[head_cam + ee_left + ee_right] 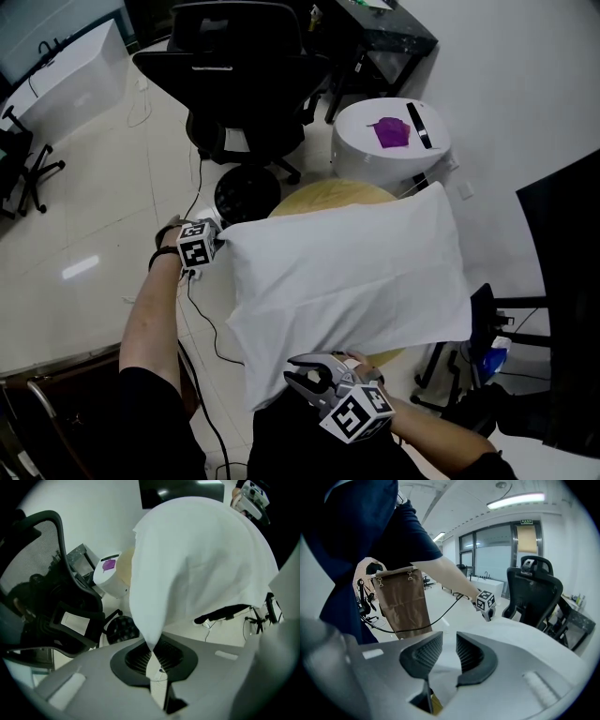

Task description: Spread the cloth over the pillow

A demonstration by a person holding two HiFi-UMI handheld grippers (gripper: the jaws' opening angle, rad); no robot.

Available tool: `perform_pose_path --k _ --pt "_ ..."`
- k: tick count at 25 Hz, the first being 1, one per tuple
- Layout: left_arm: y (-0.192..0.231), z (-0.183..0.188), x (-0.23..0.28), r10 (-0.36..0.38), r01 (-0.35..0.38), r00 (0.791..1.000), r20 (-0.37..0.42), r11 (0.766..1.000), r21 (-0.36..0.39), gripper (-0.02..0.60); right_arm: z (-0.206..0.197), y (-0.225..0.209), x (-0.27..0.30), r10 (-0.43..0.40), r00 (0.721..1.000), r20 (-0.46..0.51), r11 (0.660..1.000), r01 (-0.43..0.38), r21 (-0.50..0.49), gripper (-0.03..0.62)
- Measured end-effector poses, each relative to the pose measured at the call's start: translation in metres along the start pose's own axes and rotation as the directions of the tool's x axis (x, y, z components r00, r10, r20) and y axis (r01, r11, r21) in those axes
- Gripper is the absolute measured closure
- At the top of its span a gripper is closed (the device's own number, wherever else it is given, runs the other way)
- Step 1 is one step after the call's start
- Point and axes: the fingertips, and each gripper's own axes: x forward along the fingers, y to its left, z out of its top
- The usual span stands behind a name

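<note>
My left claw [216,242] is clamped tight on a corner of the cloth [347,281]. From there its long axis runs toward 3 o'clock across the round counter [328,195]. My right claw [312,380] stands open at the near edge, with the cloth at 12 o'clock.

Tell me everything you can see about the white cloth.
The white cloth is plain, thin-looking fabric with soft creases, draped over a plump bulk on the round wooden table. One corner is drawn to a point and pinched in the shut left gripper. The right gripper has its jaws apart at the near edge, cloth showing between them.
</note>
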Motion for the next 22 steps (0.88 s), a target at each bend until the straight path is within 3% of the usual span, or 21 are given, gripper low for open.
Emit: perform_pose_path --k 5,9,13,16,19,22 --pt "0.026 -0.02 -0.014 0.088 -0.062 0.986 -0.145 0.982 0.179 0.579 -0.002 0.0 0.001 -0.001 1.0 0.005 1.0 0.001 -0.002 0.493" --pt "0.034 -0.03 -0.014 0.082 -0.037 0.976 -0.199 0.975 0.218 0.578 -0.003 -0.004 0.002 -0.011 1.0 0.012 1.0 0.011 0.0 0.493" --pt "0.029 -0.035 -0.007 0.058 -0.017 0.973 -0.223 0.983 0.183 0.572 -0.005 -0.008 -0.005 -0.017 1.0 0.008 1.0 0.017 0.014 0.493" --pt "0.027 -0.042 -0.008 0.063 -0.029 0.967 -0.247 0.99 0.14 0.499 -0.002 -0.014 -0.014 -0.029 0.999 0.018 0.999 0.028 0.03 0.493" --pt "0.031 -0.04 -0.022 0.107 -0.098 0.969 -0.22 0.994 0.054 0.443 0.003 -0.02 -0.025 -0.045 0.998 0.04 0.998 0.043 0.04 0.493" --pt "0.035 -0.023 -0.05 0.174 -0.186 0.975 -0.14 0.979 -0.082 0.419 0.005 -0.025 -0.04 -0.068 0.996 0.061 0.997 0.066 0.032 0.493"
